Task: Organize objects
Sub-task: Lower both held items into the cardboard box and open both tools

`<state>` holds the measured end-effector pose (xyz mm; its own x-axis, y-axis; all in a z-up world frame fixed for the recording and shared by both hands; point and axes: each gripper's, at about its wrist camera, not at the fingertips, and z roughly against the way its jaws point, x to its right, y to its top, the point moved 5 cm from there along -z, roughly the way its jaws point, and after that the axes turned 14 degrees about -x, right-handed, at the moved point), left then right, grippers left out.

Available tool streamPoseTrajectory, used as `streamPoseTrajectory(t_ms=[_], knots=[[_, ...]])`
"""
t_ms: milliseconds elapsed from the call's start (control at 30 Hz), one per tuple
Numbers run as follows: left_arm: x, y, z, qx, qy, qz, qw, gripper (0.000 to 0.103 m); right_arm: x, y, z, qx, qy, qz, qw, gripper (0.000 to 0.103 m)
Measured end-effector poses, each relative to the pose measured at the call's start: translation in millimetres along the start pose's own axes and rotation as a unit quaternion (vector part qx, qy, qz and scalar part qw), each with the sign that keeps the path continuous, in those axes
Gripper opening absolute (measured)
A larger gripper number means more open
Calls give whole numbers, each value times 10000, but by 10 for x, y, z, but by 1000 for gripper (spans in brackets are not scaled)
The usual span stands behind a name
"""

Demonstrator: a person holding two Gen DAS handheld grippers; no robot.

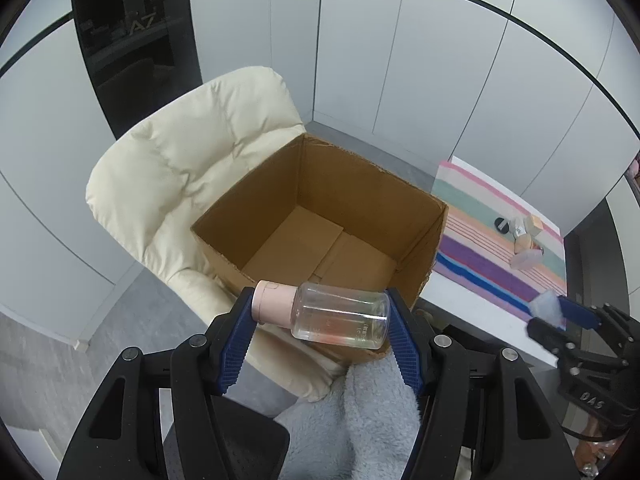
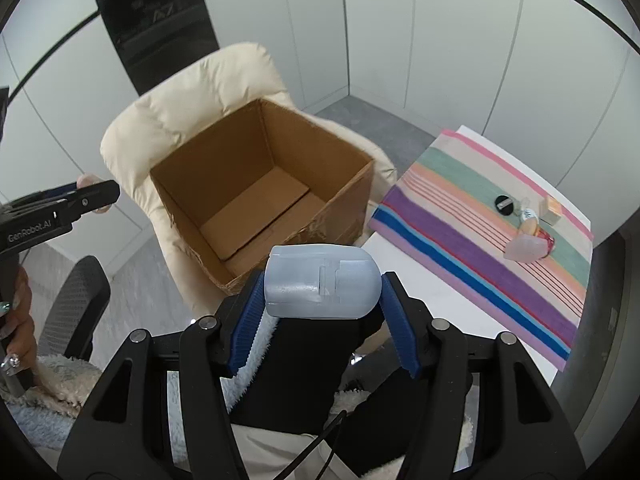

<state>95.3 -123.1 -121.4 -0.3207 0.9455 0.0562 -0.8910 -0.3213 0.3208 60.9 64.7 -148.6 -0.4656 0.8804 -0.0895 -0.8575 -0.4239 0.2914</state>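
The left hand-held gripper (image 1: pixel 322 316) points forward at lower centre of its frame, its blue pads clamped end to end on a clear bottle with a pink cap (image 1: pixel 320 314) lying sideways — just before the near rim of the open cardboard box (image 1: pixel 320 216). The right hand-held gripper (image 2: pixel 322 292) likewise grips a pale blue plastic cap-shaped piece (image 2: pixel 320 282) at the box's near corner. Small items (image 2: pixel 528 220) lie on the striped cloth (image 2: pixel 480 240) at right.
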Motion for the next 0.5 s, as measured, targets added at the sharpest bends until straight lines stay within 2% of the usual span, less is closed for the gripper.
streamPoseTrajectory(t_ms=[133,233,367,433,500], knots=[[39,135,-178,-59,-49,-60,10000,63,-65,91,-185,-146,-23,93,9998,60],[18,297,-377,-85,66,-76,9999,63,-73,209,-287,-122,-47,38,9999,60],[-70,478,-693,-280,217,-7,9994,63,-77,395,-479,-82,-174,-92,9998,60],[-108,559,-824,-447,155,43,9989,63,-103,522,-637,-92,-248,-74,9996,60],[-149,672,-921,-488,286,67,9984,63,-137,654,-812,-140,-289,-32,9995,60]])
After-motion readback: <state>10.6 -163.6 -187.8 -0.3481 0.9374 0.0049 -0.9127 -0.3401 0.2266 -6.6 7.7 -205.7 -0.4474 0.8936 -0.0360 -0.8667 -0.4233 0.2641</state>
